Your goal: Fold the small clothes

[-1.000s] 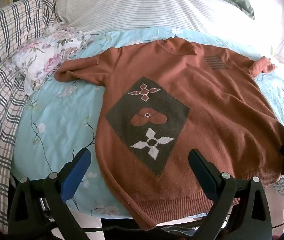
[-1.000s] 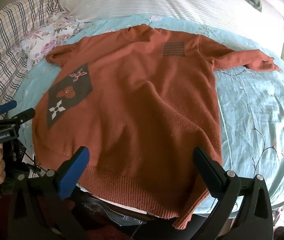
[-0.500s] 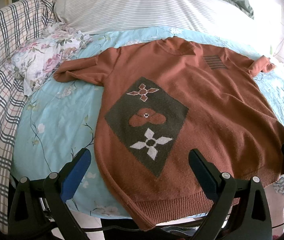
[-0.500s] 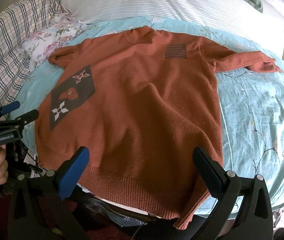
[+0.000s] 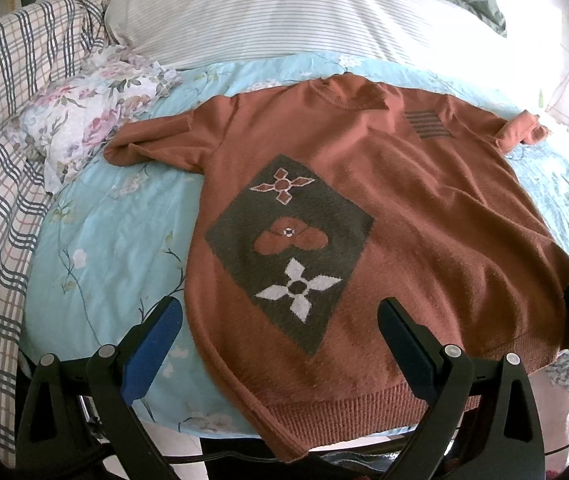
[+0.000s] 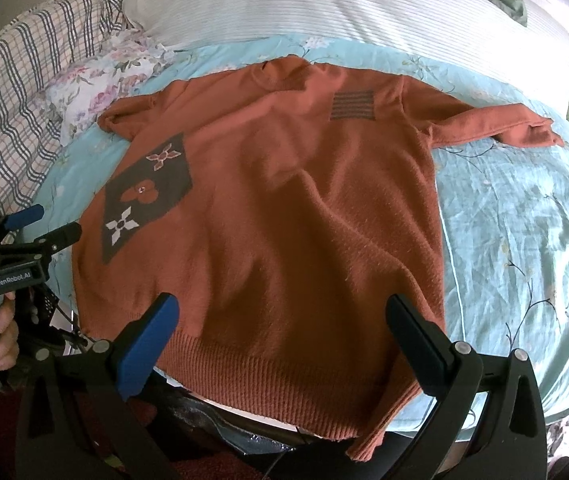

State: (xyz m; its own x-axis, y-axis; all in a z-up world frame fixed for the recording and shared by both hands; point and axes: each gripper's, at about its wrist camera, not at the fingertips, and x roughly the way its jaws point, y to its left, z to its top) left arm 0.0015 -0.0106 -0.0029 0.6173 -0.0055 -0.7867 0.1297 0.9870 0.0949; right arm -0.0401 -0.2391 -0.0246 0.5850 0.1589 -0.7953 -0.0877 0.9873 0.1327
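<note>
ahead of both sets of jaws, rust-orange knit sweater with dark diamond patch [image 5: 364, 216] lay flat on pale blue floral bedsheet [image 6: 524, 216], unfolded. left gripper [image 5: 280, 324] and right gripper [image 6: 284, 320] gaped apart, empty. likely step: pre-grasp; next, pinch hem corners.

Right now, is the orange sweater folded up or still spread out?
Spread out. The sweater lies flat on the blue bedspread, both sleeves stretched sideways, hem hanging over the edge. No fold shows yet.
</note>
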